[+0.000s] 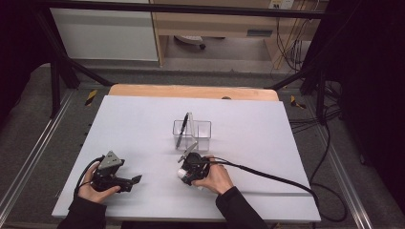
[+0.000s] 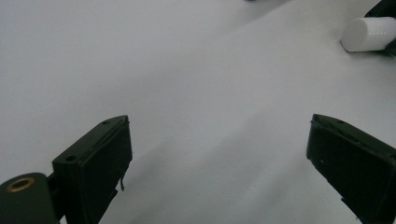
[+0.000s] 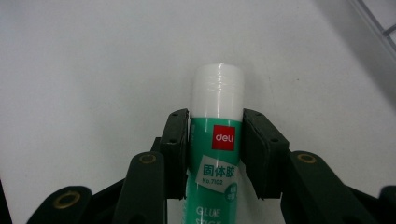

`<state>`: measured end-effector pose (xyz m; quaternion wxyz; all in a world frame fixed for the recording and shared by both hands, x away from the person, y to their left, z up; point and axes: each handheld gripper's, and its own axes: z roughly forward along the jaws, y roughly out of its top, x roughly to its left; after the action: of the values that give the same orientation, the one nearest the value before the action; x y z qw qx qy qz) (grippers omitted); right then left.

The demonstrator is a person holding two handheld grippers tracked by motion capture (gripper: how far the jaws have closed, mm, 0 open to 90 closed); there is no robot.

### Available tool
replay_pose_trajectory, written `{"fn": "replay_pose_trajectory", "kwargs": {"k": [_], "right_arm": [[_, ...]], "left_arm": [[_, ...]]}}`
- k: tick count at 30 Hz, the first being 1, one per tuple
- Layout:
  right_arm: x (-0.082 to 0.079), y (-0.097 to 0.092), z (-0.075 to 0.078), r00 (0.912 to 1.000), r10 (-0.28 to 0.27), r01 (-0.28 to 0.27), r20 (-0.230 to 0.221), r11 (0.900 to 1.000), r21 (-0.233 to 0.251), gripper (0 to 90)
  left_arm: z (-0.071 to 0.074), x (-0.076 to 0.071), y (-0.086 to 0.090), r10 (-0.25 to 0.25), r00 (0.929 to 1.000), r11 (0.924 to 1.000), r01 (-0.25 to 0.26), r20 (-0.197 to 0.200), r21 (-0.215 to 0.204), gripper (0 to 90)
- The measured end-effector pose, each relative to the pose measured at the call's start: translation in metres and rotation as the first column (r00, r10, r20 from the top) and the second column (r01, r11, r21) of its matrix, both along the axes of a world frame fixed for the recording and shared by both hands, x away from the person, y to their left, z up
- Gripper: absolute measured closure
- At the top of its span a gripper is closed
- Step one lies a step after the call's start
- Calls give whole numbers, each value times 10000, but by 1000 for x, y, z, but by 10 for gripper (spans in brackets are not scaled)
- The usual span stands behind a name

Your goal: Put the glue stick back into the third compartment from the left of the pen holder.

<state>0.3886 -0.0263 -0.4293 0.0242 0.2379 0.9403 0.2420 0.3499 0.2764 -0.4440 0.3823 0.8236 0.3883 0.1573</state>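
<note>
Clear box: we see a see-through holder with two parts, standing near the middle of the white worktop, a bit toward the far edge.
In the box: a black pen leans in the left part, its top end sticking up over the rim. We cannot tell if anything is in the right part.
Glue stick: the green glue stick with a white cap lies low between the box and the near edge, a little right of the middle.
Right gripper: the fingers of the right gripper sit on both sides of the green tube and press on it. The white cap pokes out past them.
Left gripper: the left gripper rests near the near left corner of the worktop, its fingers wide apart with bare worktop between them.
Hard to see: from above, the right hand and its gripper cover most of the glue stick. In the left gripper view we see its white cap at the top right edge, cut off. The lower words on the label are cut off too.
</note>
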Motion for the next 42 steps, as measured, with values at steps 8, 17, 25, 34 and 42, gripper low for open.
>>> {"fn": "replay_pose_trajectory", "kwargs": {"k": [8,17,25,34,42], "right_arm": [[2,0,1,9991,-274,273,-318,9996,-40,652],[4,-3,3,9973,-476,469,-568,9988,-139,657],[3,-6,12,9973,-568,574,-471,9983,101,659],[1,-12,27,9980,-573,585,-249,9971,487,659],[0,-21,43,9973,-690,661,249,9925,1033,658]], "left_arm": [[0,0,1,23,10000,10000,-23,9,16,65],[0,0,0,-13,10000,10000,13,18,42,65],[0,0,0,-19,10000,10000,19,28,37,66],[1,-1,0,-37,10000,10000,37,50,35,66],[1,-1,0,-2,10000,10000,1,59,13,66]]}}
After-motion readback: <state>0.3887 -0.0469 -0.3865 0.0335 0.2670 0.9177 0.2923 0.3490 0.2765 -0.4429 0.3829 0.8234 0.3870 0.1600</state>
